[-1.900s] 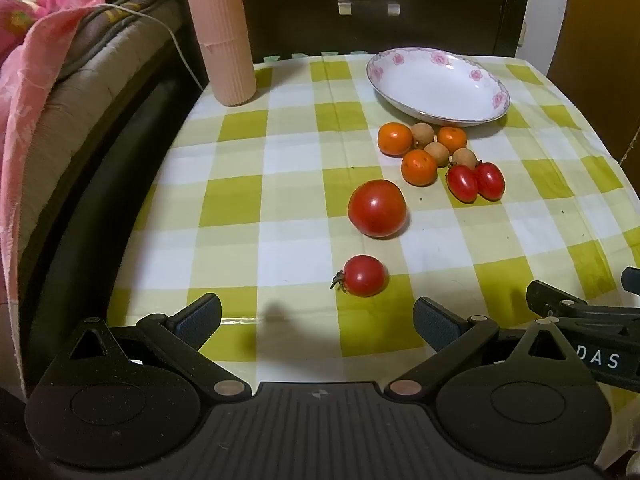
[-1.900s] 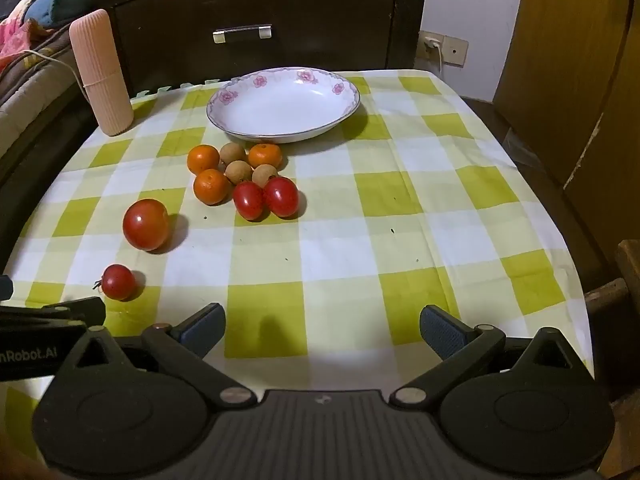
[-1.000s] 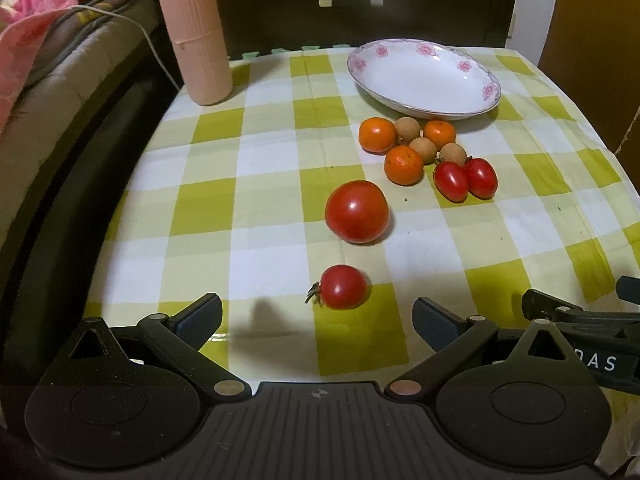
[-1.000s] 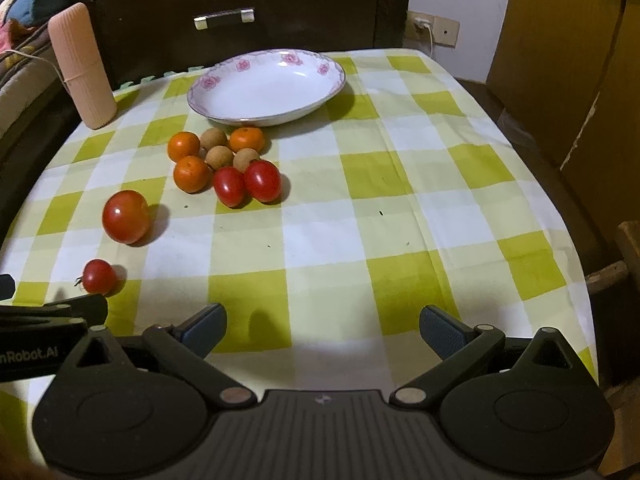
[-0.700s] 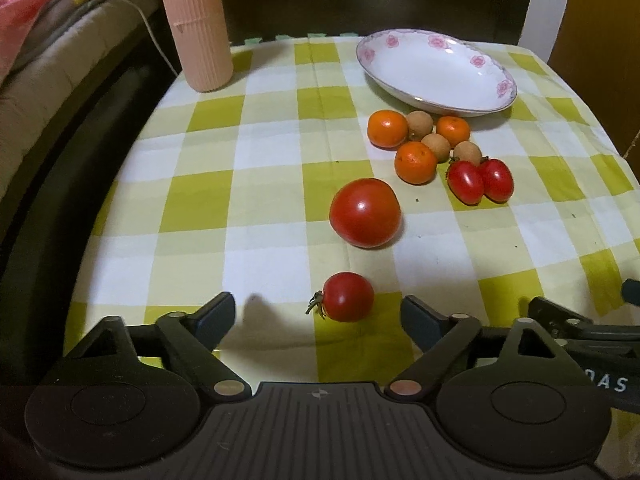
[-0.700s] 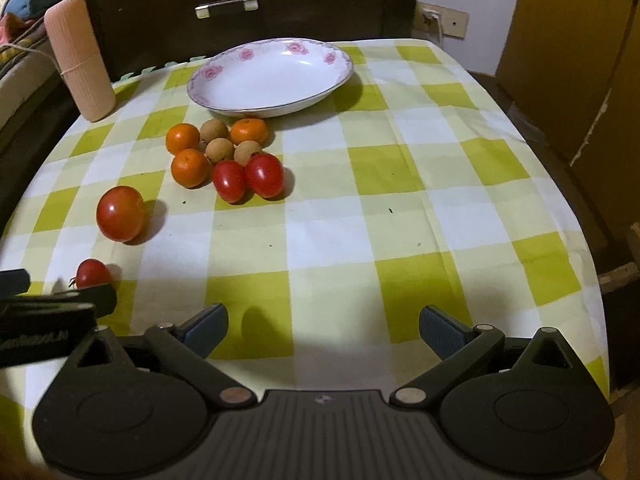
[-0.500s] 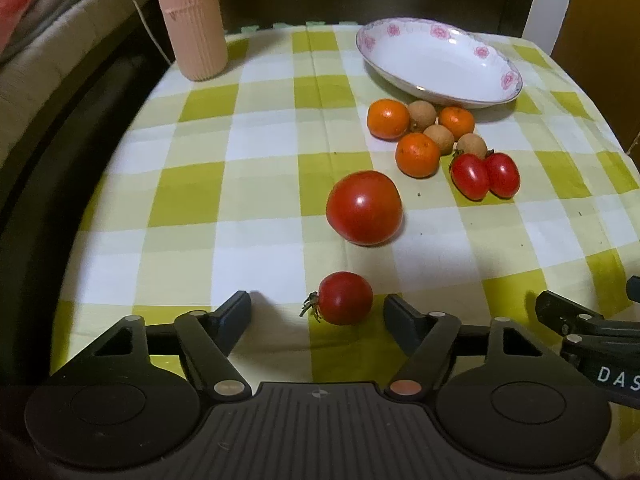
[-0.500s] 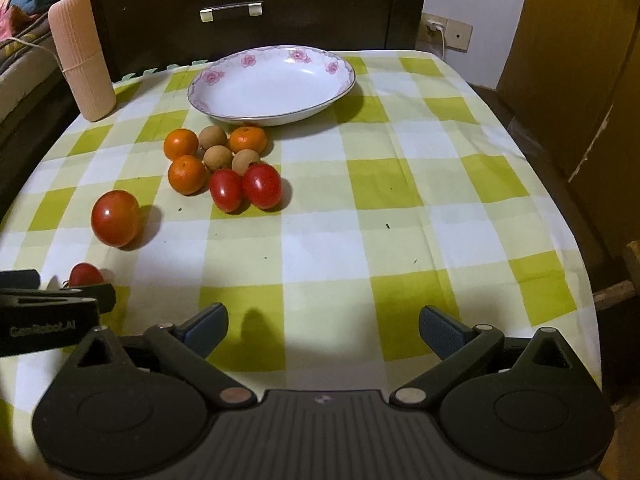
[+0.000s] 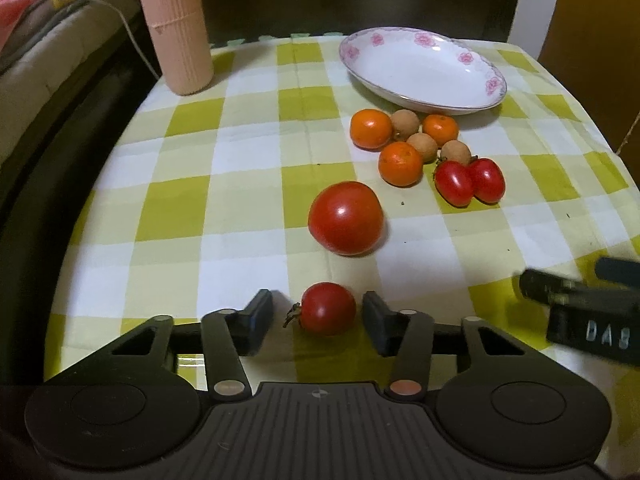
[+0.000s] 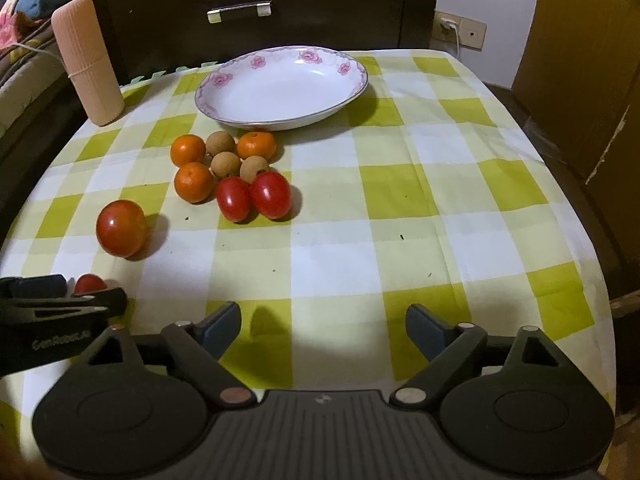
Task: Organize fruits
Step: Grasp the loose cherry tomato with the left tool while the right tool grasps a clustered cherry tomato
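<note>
A small red tomato (image 9: 328, 308) with a stem lies on the checked tablecloth between the fingers of my left gripper (image 9: 318, 314). The jaws stand narrowed around it, with small gaps on both sides. Beyond it lies a big red tomato (image 9: 346, 218). Further back are three small oranges (image 9: 400, 163), three brown longans (image 9: 424, 146) and two oval red tomatoes (image 9: 468, 181). An empty white floral plate (image 9: 424, 70) stands at the back. My right gripper (image 10: 322, 326) is open and empty above the cloth near the front edge. The small tomato also shows in the right wrist view (image 10: 89, 283).
A tall pink ribbed cylinder (image 9: 174, 24) stands at the back left corner. A dark wooden drawer front (image 10: 240, 12) is behind the table. Bedding (image 9: 48, 52) lies to the left. The table edges drop off on the left and right.
My left gripper has moved forward and down, and its jaws have narrowed from wide open to just around the small tomato. The right gripper has stayed open and shifted slightly.
</note>
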{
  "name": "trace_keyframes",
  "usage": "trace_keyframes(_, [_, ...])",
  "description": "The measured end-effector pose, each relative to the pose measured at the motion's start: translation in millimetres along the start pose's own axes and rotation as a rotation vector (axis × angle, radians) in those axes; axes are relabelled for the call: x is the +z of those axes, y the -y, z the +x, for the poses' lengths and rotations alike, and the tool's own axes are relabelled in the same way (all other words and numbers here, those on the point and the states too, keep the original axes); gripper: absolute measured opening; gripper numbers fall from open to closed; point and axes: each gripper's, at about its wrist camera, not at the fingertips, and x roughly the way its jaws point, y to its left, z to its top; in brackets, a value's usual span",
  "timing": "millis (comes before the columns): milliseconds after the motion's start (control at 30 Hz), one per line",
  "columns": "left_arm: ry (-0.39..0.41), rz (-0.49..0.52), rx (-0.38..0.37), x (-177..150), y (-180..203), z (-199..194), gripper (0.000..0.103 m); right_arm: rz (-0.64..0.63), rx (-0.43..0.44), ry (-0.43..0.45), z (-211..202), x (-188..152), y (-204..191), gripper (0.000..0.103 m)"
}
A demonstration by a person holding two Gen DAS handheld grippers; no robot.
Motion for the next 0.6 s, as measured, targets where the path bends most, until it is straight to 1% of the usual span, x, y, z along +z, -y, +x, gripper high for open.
trace_keyframes(133, [-0.007, 0.012, -0.011, -0.8, 1.6, -0.4, 0.049, 0.001, 0.034, 0.018, 2.7, 8.5, 2.9, 0.075])
trace_keyframes(200, [-0.013, 0.006, -0.022, -1.0, 0.3, -0.1, 0.045, -0.026, 0.05, 0.029, 5.1, 14.3, 0.0, 0.069])
trace_keyframes(300, [-0.02, 0.004, -0.027, -1.6, -0.4, 0.4, 0.045, -0.069, 0.086, 0.029, 11.5, 23.0, -5.0, 0.061])
trace_keyframes(433, [-0.023, 0.015, -0.028, -2.3, 1.1, 0.7, 0.045, -0.122, 0.119, 0.028, 22.0, 32.9, -8.8, 0.056])
trace_keyframes(500, [-0.021, 0.018, -0.031, -2.7, 1.2, 0.3, 0.045, -0.137, 0.141, 0.022, 28.1, 38.0, -8.2, 0.048])
trace_keyframes(600, [-0.02, 0.023, -0.036, -3.2, 2.0, 0.1, 0.047, -0.153, 0.152, 0.015, 36.2, 44.6, -6.6, 0.047])
